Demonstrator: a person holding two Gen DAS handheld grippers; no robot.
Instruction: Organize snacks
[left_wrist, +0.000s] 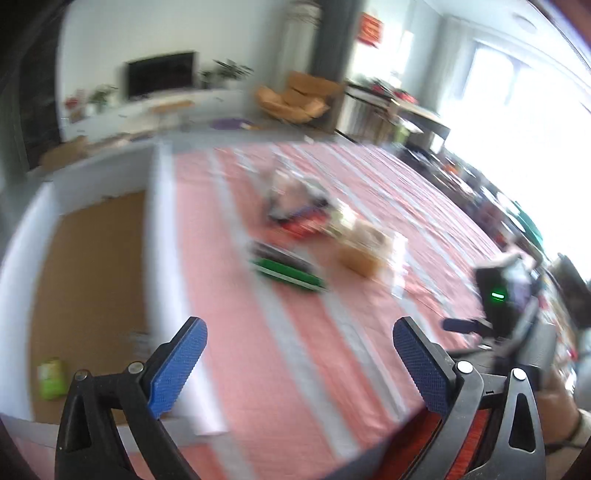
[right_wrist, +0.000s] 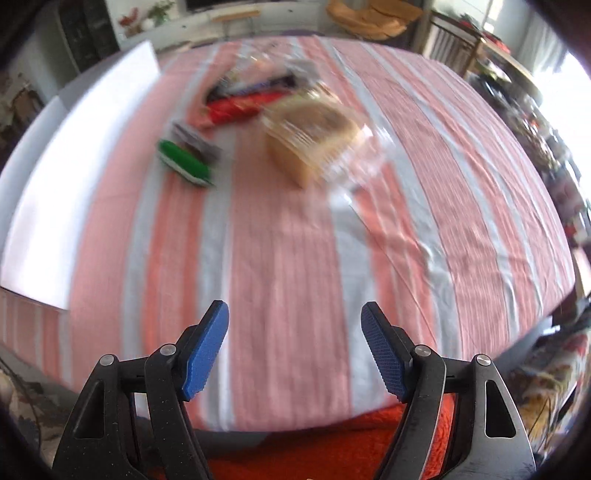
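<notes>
Both views are motion-blurred. Snacks lie on a pink-and-grey striped cloth (right_wrist: 280, 236): a green packet (left_wrist: 288, 275) (right_wrist: 184, 162), a red packet (left_wrist: 304, 225) (right_wrist: 236, 107), a clear-wrapped bread loaf (left_wrist: 364, 247) (right_wrist: 314, 136) and a pile of clear-wrapped packets (left_wrist: 291, 188) (right_wrist: 266, 70) behind them. A white box with a brown floor (left_wrist: 92, 266) stands left of the cloth; its white wall shows in the right wrist view (right_wrist: 85, 166). A small green packet (left_wrist: 51, 378) lies in it. My left gripper (left_wrist: 299, 332) is open and empty beside the box. My right gripper (right_wrist: 293, 314) is open and empty over the near cloth; it also shows in the left wrist view (left_wrist: 506, 295).
Behind the table are a TV (left_wrist: 160, 74) on a white cabinet, plants, a tan chair (left_wrist: 295, 98) and a cluttered side table (left_wrist: 399, 99) by a bright window. An orange fleecy cloth (right_wrist: 332, 443) lies under the right gripper.
</notes>
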